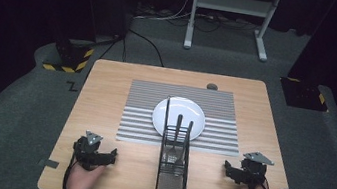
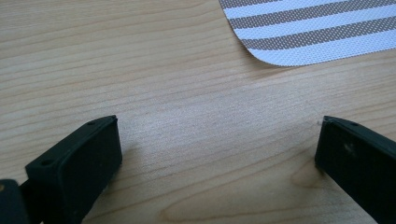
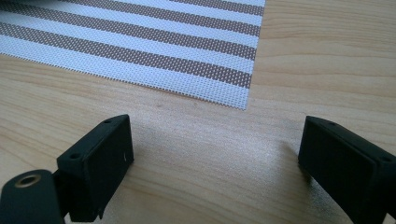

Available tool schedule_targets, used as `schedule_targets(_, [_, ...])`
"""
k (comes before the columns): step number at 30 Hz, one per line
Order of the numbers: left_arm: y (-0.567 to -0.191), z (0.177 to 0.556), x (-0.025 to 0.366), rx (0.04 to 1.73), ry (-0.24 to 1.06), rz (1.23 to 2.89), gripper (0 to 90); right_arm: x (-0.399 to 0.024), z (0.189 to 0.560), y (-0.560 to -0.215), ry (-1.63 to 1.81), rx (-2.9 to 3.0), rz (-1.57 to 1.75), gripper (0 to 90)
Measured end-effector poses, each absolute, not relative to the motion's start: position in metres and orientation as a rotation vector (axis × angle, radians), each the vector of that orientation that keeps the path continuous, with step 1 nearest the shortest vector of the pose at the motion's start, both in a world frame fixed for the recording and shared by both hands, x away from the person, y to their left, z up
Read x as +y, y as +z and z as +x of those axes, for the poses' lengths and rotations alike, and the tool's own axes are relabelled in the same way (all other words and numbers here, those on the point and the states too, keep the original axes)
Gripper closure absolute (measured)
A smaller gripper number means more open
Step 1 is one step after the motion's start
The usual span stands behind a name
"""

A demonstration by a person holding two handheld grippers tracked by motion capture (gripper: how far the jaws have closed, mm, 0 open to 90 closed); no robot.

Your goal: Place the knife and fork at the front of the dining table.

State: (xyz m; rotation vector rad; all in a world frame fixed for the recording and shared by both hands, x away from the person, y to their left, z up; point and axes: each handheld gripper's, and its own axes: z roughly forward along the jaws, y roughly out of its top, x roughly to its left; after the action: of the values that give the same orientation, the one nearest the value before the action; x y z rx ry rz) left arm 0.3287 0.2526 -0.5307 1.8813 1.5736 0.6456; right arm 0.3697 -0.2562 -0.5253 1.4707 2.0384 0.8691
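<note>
Wooden table (image 1: 102, 115) w/ left gripper (image 1: 109, 156) & right gripper (image 1: 227, 169), both jaws wide apart, nothing held, either side of wire caddy (image 1: 173, 176).

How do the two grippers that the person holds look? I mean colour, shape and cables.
Both the left gripper and the right gripper are black, each with two blocky, flat-faced jaws with small screw holes. A grey three-cornered plate sits on top of each. A dark cable trails back from each beside the hand. No sleeves are visible.
</note>
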Motion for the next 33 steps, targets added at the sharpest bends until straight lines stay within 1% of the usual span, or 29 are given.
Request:
schedule_targets(5, [-0.529,0.325,0.252,1.542,0.665,1.9,0.5,-0.256,0.37,-0.525,0.869,2.038,1.471,9.8])
schedule_targets(10, [-0.526,0.319,0.249,1.504,0.63,1.919,0.5,-0.256,0.37,-0.525,0.869,2.038,1.471,9.8])
schedule_targets(18, [-0.512,0.305,0.239,1.359,0.63,1.861,0.5,-0.256,0.37,-0.525,0.872,2.042,1.469,9.8])
schedule_targets(20, [-0.509,0.302,0.235,1.346,0.656,1.846,0.5,-0.256,0.37,-0.525,0.871,2.048,1.463,9.8])
schedule_targets(27, [-0.501,0.297,0.227,1.266,0.66,1.779,0.5,-0.255,0.37,-0.525,0.869,2.048,1.465,9.9])
schedule_targets(30, [-0.498,0.296,0.223,1.226,0.628,1.749,0.5,-0.255,0.37,-0.525,0.869,2.049,1.465,9.9])
schedule_targets(33, [-0.495,0.297,0.218,1.17,0.547,1.711,0.5,-0.255,0.37,-0.525,0.87,2.049,1.465,9.9])
